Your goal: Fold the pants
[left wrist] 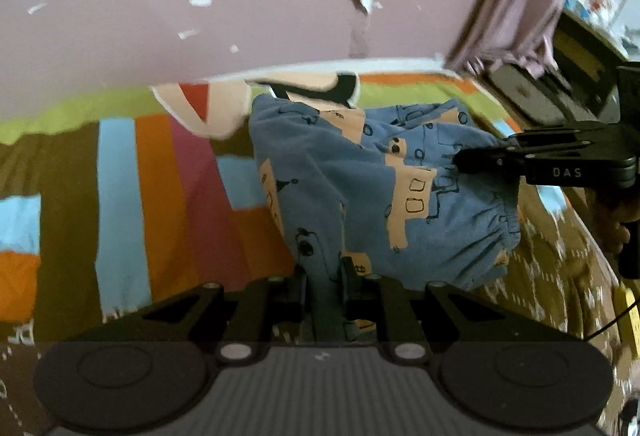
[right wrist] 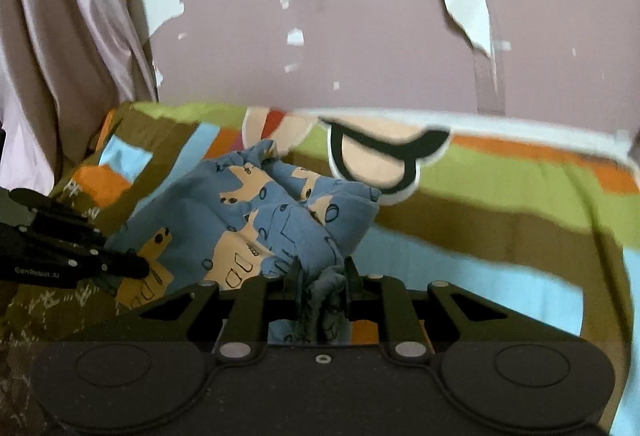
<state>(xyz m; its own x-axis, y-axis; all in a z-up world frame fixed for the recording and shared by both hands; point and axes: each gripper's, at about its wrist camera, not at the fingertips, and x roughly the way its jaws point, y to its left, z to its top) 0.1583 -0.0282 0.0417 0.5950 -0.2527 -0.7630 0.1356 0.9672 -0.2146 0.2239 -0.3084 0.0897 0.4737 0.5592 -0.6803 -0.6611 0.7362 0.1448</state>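
Observation:
The blue pants (left wrist: 360, 192) with a beige and black print lie bunched on a striped bedspread (left wrist: 160, 204). My left gripper (left wrist: 323, 276) is shut on a fold of the blue cloth at the near edge. My right gripper (right wrist: 322, 272) is shut on bunched blue cloth of the pants (right wrist: 256, 220) too. In the left wrist view the right gripper (left wrist: 460, 160) comes in from the right at the elastic waistband. In the right wrist view the left gripper (right wrist: 140, 266) comes in from the left, on the pants' edge.
The bedspread (right wrist: 500, 220) has green, brown, orange and blue stripes. A pink wall (left wrist: 200, 16) with peeling patches stands behind the bed. A pale curtain (right wrist: 72, 36) hangs at the side. A black box (left wrist: 532, 96) sits at the bed's right edge.

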